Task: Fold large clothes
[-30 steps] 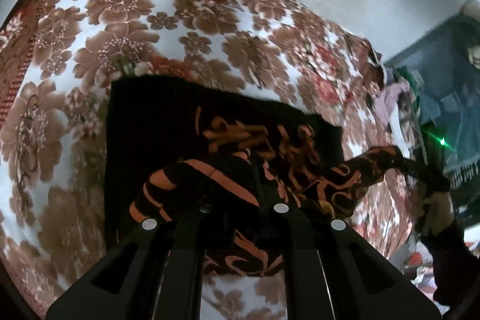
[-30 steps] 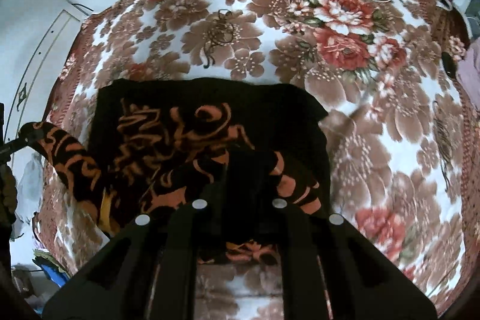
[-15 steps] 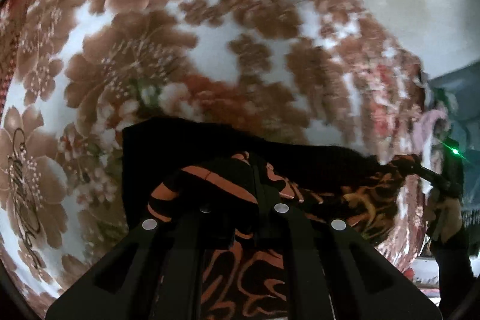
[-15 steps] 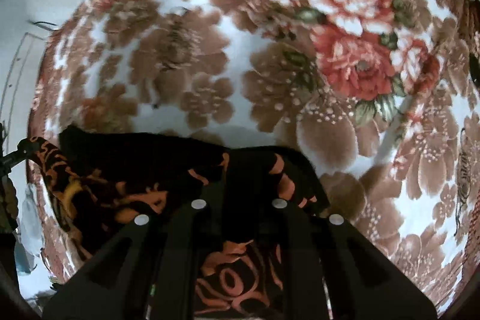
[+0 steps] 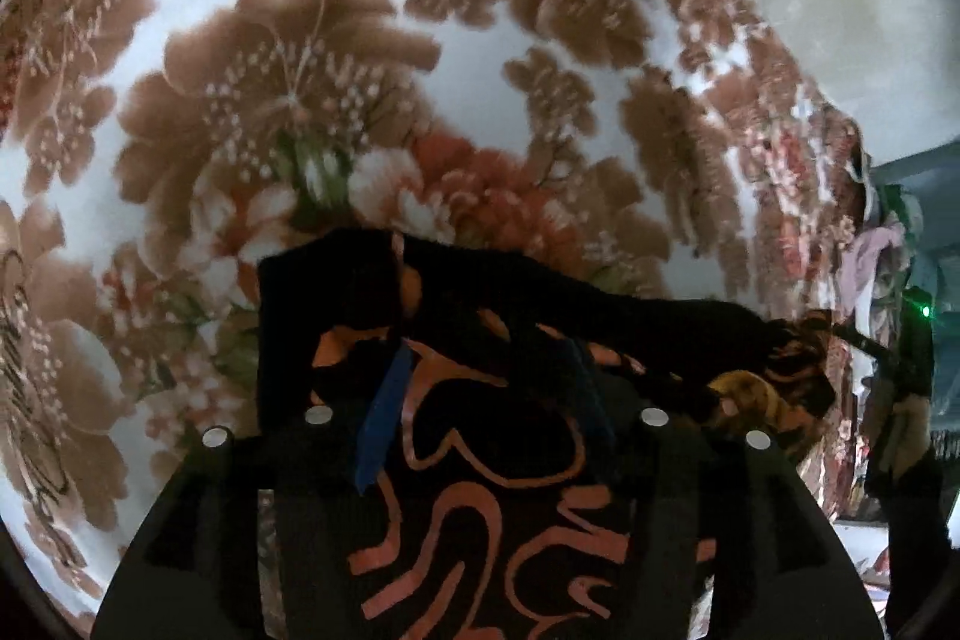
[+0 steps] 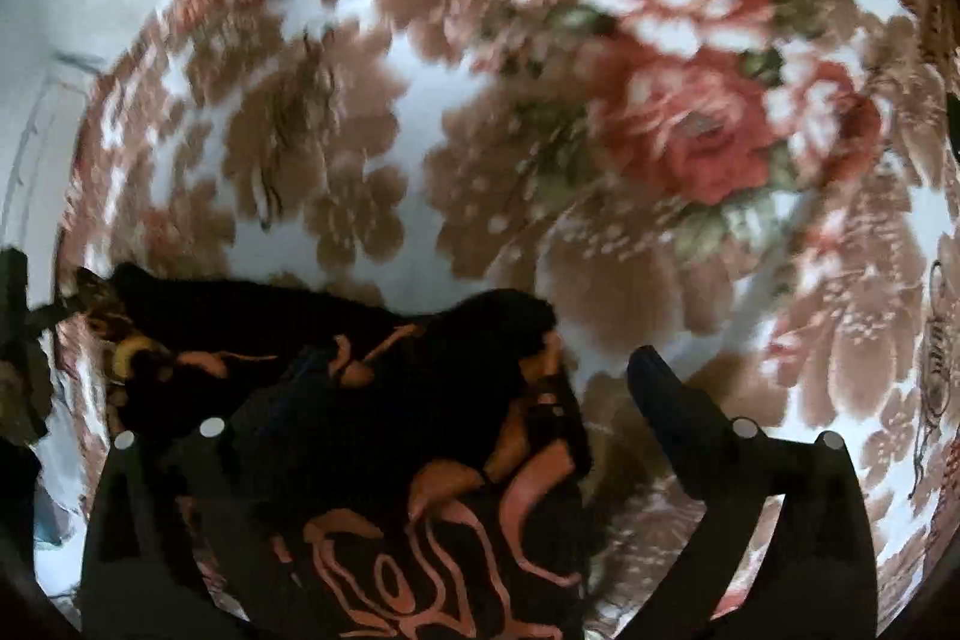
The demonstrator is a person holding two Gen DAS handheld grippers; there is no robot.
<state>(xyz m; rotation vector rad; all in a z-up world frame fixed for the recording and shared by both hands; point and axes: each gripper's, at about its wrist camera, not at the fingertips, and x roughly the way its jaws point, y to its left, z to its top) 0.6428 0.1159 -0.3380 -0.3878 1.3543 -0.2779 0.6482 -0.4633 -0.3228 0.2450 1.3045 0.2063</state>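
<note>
Black garment with orange swirl print point(image 5: 480, 490), on floral brown-and-white blanket point(image 5: 288, 100): left gripper point(image 5: 480, 370) and right gripper point(image 6: 474, 370) both spread open; withdraw straight back so fold stays flat.

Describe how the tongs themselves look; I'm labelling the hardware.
Both the left tongs and the right tongs are matte black, with wide flat arms tapering forward and small round silver studs on top. The left fingers carry blue pads. No cables or sleeves show.
</note>
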